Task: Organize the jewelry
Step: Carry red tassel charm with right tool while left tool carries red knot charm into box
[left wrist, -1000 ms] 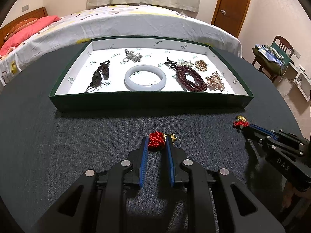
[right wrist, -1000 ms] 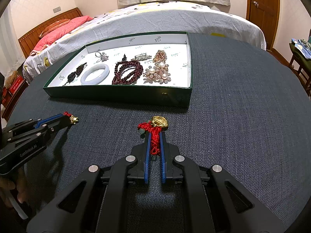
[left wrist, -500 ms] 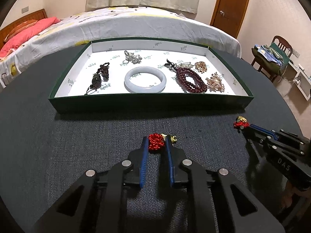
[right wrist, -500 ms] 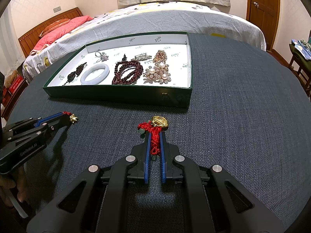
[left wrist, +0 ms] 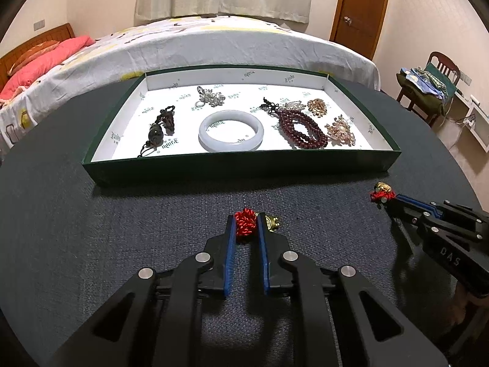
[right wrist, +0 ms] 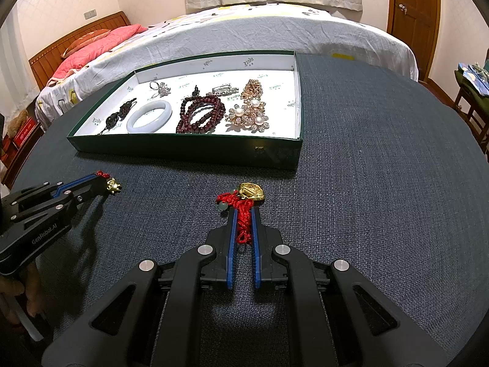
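Note:
My left gripper [left wrist: 245, 220] is shut on a red knotted cord charm [left wrist: 244, 225] with a small gold piece [left wrist: 271, 222] at its right, just above the dark table. It also shows in the right wrist view [right wrist: 104, 180]. My right gripper [right wrist: 243, 211] is shut on a red cord charm [right wrist: 243, 214] with a gold ingot [right wrist: 251, 191] and a pale green bead [right wrist: 223, 205]. It also shows in the left wrist view [left wrist: 383, 197]. The green jewelry box [left wrist: 244, 165] lies beyond both grippers, holding several pieces.
In the box lie a white jade bangle [left wrist: 231, 130], dark red beads [left wrist: 301, 128], a black pendant [left wrist: 160, 125], a crystal brooch [left wrist: 211, 97] and pearl brooches [right wrist: 249, 114]. A bed [left wrist: 198, 42] stands behind the table. A chair [left wrist: 428, 85] is at the right.
Both grippers stay nearly still, each holding its red charm. The left wrist view has shifted only slightly.

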A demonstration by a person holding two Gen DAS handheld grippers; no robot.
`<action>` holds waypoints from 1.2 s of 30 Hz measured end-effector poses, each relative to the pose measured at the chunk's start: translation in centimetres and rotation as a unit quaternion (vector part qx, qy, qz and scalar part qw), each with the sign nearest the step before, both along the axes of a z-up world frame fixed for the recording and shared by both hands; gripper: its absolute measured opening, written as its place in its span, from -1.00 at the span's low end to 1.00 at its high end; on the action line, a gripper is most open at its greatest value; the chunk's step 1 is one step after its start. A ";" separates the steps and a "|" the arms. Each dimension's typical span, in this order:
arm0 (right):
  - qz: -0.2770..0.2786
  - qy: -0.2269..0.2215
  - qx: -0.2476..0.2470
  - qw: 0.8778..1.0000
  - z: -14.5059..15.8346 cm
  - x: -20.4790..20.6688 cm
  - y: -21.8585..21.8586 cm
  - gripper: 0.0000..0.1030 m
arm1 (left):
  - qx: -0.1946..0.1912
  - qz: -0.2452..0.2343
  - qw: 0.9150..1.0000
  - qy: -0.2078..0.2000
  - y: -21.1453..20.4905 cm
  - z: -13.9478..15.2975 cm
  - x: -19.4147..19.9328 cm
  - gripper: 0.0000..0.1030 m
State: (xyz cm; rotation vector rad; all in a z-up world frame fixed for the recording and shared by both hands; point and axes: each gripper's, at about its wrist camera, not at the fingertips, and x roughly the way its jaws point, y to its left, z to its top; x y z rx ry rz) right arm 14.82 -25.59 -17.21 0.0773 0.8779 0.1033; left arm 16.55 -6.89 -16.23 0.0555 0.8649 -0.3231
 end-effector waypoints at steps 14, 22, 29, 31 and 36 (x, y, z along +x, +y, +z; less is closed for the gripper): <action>-0.001 -0.028 -0.004 1.000 1.4 -0.5 0.4 -0.83 | -0.001 0.010 1.000 -0.021 0.5 1.7 -0.6 -0.73; 0.002 -0.065 0.003 0.998 4.6 -1.2 0.8 -0.83 | -0.016 0.015 0.998 -0.050 1.0 4.4 -1.1 -0.73; 0.006 -0.101 0.009 0.995 7.5 -0.6 0.9 -0.83 | -0.030 0.019 0.996 -0.085 1.6 7.3 -0.6 -0.73; 0.008 -0.113 0.009 0.993 8.4 -0.1 0.9 -0.83 | -0.030 0.020 0.995 -0.096 1.6 8.1 -0.1 -0.73; 0.011 -0.147 0.007 0.989 10.4 2.0 1.4 -0.83 | -0.032 0.026 0.992 -0.120 1.9 9.5 1.9 -0.73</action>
